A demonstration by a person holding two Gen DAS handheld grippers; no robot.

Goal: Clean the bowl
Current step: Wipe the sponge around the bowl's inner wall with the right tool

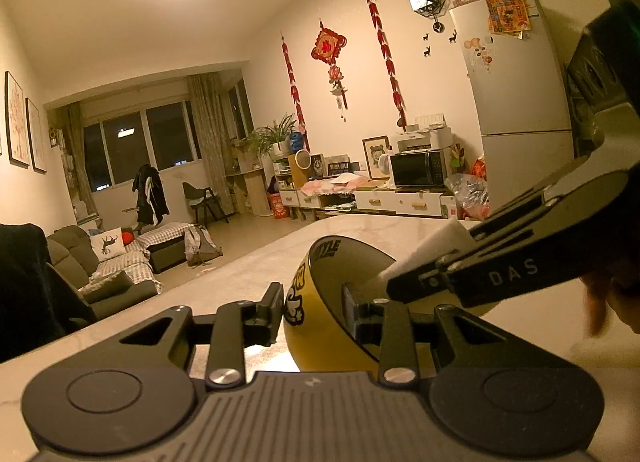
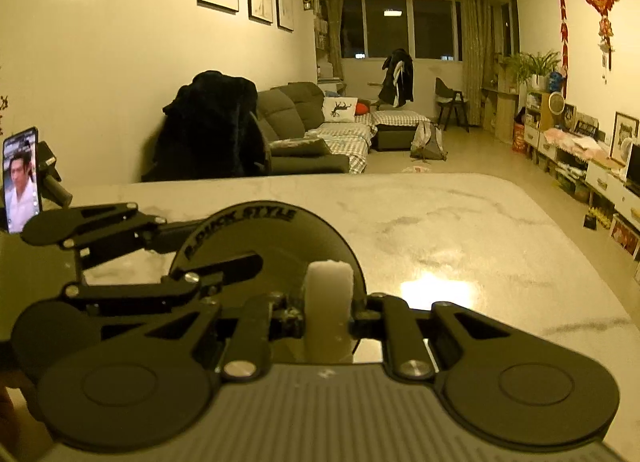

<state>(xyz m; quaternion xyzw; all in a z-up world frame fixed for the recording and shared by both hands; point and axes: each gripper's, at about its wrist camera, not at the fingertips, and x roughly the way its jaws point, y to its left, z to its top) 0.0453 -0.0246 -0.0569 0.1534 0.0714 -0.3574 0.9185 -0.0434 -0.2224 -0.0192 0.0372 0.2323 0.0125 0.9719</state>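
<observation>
I have the left gripper (image 1: 312, 312) clamped on the wall of the yellow round bowl with a dark inside and black lettering along its rim (image 1: 320, 326): one finger presses on the printed yellow outside, the other sits inside against the dark lining, so the jaws are grasping the bowl's rim. The bowl is tipped up on its side, its mouth turned toward my right gripper (image 2: 326, 316), and its lower edge is down near the pale marble-patterned table (image 2: 460, 222); I cannot tell whether it touches there. From the right wrist view, the right jaws are clenched on a white rectangular block of sponge (image 2: 329, 302), which stands upright between the fingers and sticks out ahead of them. Just beyond the sponge I see the bowl's dark interior (image 2: 280, 246) filling the space in front of those jaws, with the left gripper's black linkage reaching in from the left side of it. In the left wrist view the sponge (image 1: 432, 250) comes in from the right, above my left jaws, its tip over the bowl's opening; whether it touches the lining I cannot make out. A bright patch of lamp glare lies on the table to the right of the right jaws. Far to their left a smartphone with a lit screen on a stand (image 2: 21, 178) is propped at the table's edge.
</observation>
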